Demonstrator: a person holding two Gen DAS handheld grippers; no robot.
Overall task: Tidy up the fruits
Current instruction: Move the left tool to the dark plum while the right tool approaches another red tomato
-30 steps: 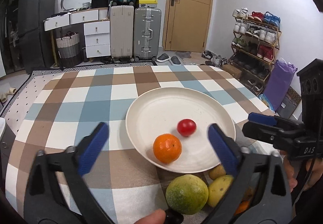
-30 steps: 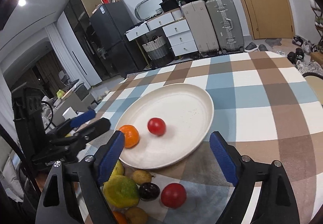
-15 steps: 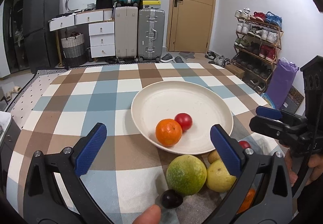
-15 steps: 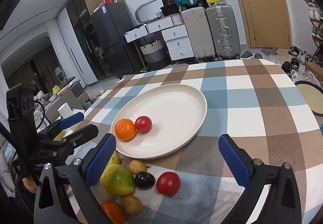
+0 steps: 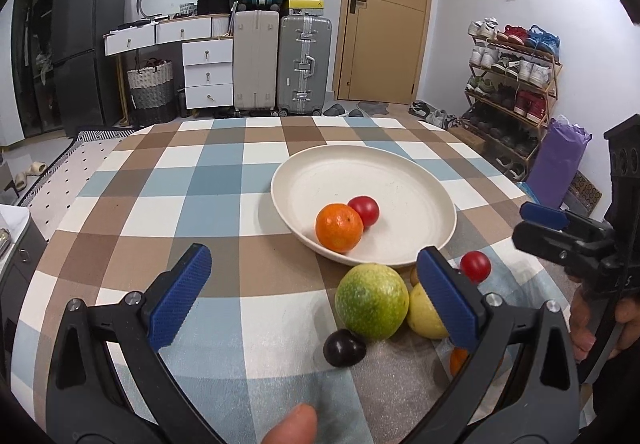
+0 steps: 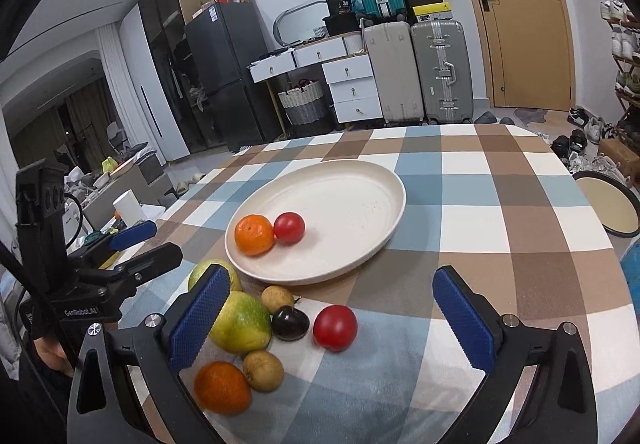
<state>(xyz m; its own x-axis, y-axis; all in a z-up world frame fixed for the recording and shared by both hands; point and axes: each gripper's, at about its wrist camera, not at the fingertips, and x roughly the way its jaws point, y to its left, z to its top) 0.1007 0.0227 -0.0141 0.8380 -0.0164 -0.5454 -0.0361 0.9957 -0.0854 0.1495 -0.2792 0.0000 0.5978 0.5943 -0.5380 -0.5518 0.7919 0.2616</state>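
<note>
Smooth cream plate (image 6: 360, 180), shallow and round, on a checked tablecloth (image 6: 480, 204); in it a dimpled orange (image 6: 253, 235) touching a glossy red tomato (image 6: 289, 227). Loose fruit just in front of the plate: mottled green citrus (image 6: 244, 322), dark plum (image 6: 290, 322), second tomato (image 6: 335, 327), brown longans. Left gripper (image 5: 316, 298) and right gripper (image 6: 330, 318) both gape wide, textured blue pads holding nothing. Suitcases (image 6: 416, 70) stand behind.
</note>
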